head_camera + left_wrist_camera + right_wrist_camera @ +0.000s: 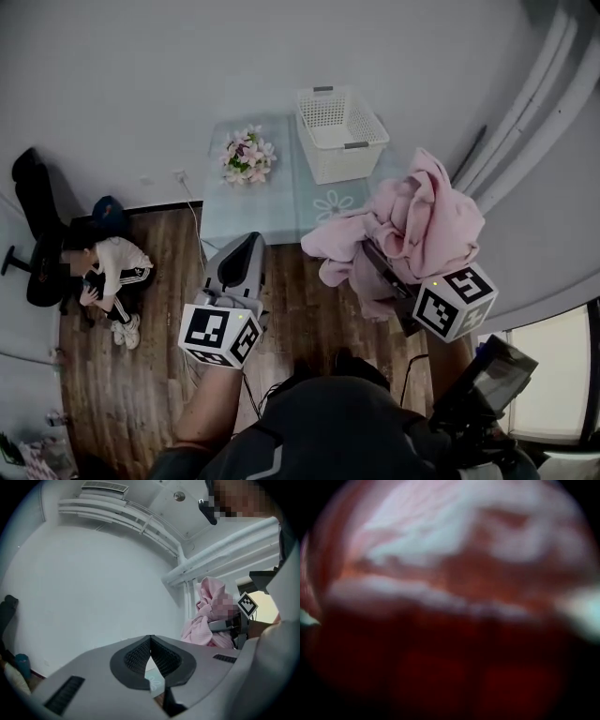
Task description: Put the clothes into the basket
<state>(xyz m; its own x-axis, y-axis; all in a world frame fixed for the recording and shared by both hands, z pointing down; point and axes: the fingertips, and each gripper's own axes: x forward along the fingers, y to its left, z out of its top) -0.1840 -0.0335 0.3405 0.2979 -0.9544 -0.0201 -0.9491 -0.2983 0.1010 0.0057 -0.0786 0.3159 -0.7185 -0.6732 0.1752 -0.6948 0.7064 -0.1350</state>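
Nearest us, our left tongs (246, 246) are closed tip to tip with nothing between them (150, 639), and they are held out towards the near edge of the counter (253, 214). Our right tongs (375, 261) carry the pink clothes (422, 220). The bundle is heaped over them in the air by the near right corner of the counter, short of the basket (339, 131). The cloth covers the right gripper view entirely (450, 550), so we judge the grip from above: the jaws look spread wide around a thick bunch, not pinched tight on it. That is our first worry. A loose hold on so much fabric could let part of it slide off onto the floor (300, 309) before it gets across. A fold also hangs low on the side nearest the counter. If we carry it flat, it could drag along the counter top and tug the bundle out of the jaws. Farther on, the flowers (247, 156) stand towards the far left corner, and a swinging sleeve could knock them over. Farthest, the basket sits at the far right corner, close to the edge, and it looks light. A bulky load pushed in from the side could shove it back or tip it, and cloth may spill over the rim. With the right camera blinded, we would be judging the drop from overhead alone
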